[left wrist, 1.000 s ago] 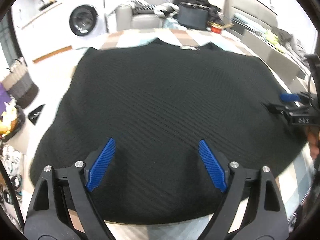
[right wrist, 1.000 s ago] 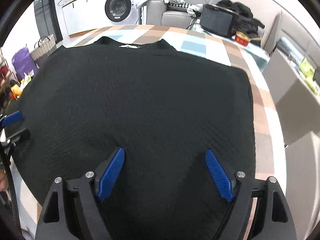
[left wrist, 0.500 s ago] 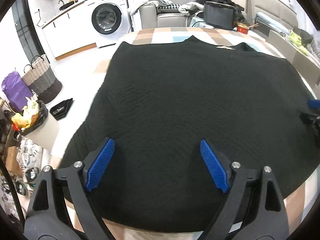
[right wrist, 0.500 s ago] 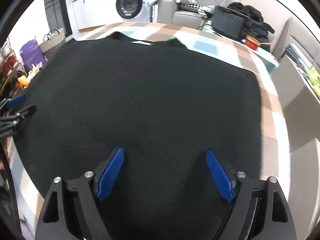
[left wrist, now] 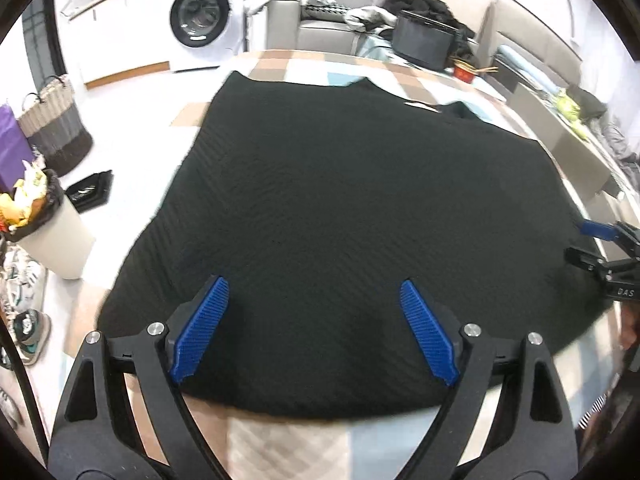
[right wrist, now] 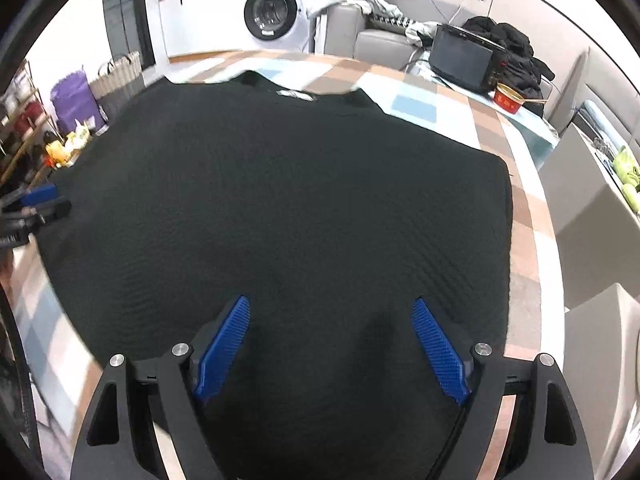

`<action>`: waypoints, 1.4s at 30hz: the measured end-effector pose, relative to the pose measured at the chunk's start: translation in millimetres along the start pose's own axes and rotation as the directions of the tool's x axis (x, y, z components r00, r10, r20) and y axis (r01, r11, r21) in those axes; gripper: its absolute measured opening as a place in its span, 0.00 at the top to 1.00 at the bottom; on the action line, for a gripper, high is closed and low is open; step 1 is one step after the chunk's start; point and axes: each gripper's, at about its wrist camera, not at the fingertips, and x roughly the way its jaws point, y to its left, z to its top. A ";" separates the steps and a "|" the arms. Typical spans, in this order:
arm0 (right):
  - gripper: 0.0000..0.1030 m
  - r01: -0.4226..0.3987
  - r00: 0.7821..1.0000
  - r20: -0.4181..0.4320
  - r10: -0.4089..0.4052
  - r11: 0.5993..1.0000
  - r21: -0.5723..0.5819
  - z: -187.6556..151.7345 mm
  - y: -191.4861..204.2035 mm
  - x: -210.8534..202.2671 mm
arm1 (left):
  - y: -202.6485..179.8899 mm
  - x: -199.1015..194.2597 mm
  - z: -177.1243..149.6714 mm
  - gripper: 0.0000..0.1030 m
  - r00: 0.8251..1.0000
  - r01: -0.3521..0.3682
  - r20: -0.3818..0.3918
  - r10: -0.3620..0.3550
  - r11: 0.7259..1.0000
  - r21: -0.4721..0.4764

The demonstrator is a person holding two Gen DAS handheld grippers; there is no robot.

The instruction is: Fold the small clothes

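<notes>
A black ribbed knit top point(left wrist: 352, 216) point(right wrist: 288, 216) lies spread flat on the checked table point(left wrist: 312, 68) point(right wrist: 524, 216), its neckline with a white label point(right wrist: 298, 95) at the far side. My left gripper point(left wrist: 314, 328) hovers open over the garment's near hem on the left side, nothing between its blue pads. My right gripper point(right wrist: 330, 354) hovers open over the near hem on the right side, also holding nothing. Each gripper shows at the edge of the other's view: the right gripper point(left wrist: 600, 248) at the right edge, the left gripper point(right wrist: 36, 204) at the left edge.
A washing machine point(left wrist: 200, 20) and a grey sofa with clothes point(left wrist: 320, 24) stand beyond the table. A black box point(right wrist: 466, 58) and a red bowl point(right wrist: 508, 98) sit at the far right corner. A bin point(left wrist: 44, 224), basket point(left wrist: 52, 124) and shoes lie on the floor left.
Both views have swung round a little; the left gripper's view now takes in more floor at the left. The garment lies as before and both pairs of jaws stay wide.
</notes>
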 end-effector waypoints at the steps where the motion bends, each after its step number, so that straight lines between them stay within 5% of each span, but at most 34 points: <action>1: 0.17 -0.014 1.000 0.007 0.014 1.000 0.003 -1.7 2.9 -3.1 | -3.3 -3.4 -3.5 0.16 1.000 0.003 0.004 -0.003 1.000 0.002; 8: 0.17 -0.101 0.993 0.077 0.089 0.982 0.161 -46.2 17.0 -43.5 | -29.9 -34.1 -32.9 0.16 0.997 0.083 0.007 -0.083 0.997 0.004; 11: 0.17 -0.237 0.971 0.091 0.221 0.938 0.254 -69.8 21.8 -58.3 | -38.2 -43.8 -41.5 0.16 0.994 0.111 -0.002 -0.111 0.994 0.006; 14: 0.18 -0.282 0.959 0.088 0.268 0.908 0.310 -79.9 23.9 -68.3 | -42.7 -53.4 -45.3 0.16 0.994 0.107 0.010 -0.107 0.994 0.022; 16: 0.19 -0.326 0.944 0.064 0.324 0.884 0.336 -81.8 27.8 -65.9 | -44.2 -57.0 -47.8 0.16 0.994 0.109 0.007 -0.109 0.994 0.019; 19: 0.20 -0.456 0.880 0.078 0.468 0.788 0.413 -85.9 31.7 -54.8 | -44.9 -61.8 -51.1 0.16 0.992 0.126 0.002 -0.126 0.992 0.019; 23: 0.24 -0.522 0.835 0.112 0.539 0.712 0.470 -84.3 40.2 -38.5 | -48.0 -63.0 -56.9 0.16 0.989 0.142 -0.026 -0.142 0.990 0.006; 28: 0.29 -0.512 0.850 0.209 0.484 0.663 0.547 -79.7 41.7 -25.5 | -60.0 -67.9 -65.1 0.16 0.977 0.208 -0.054 -0.207 0.978 0.019; 31: 0.30 -0.529 0.842 0.266 0.470 0.621 0.578 -73.9 36.3 -24.6 | -67.9 -71.2 -69.1 0.16 0.961 0.270 -0.068 -0.269 0.963 0.012; 37: 0.30 -0.546 0.835 0.312 0.454 0.612 0.572 -73.7 35.0 -35.2 | -78.2 -56.9 -76.3 0.16 0.888 0.428 -0.141 -0.438 0.899 -0.093; 42: 0.30 -0.553 0.831 0.326 0.451 0.603 0.575 -79.5 28.1 -40.7 | -69.4 -31.9 -68.7 0.16 0.867 0.442 -0.127 -0.483 0.861 -0.252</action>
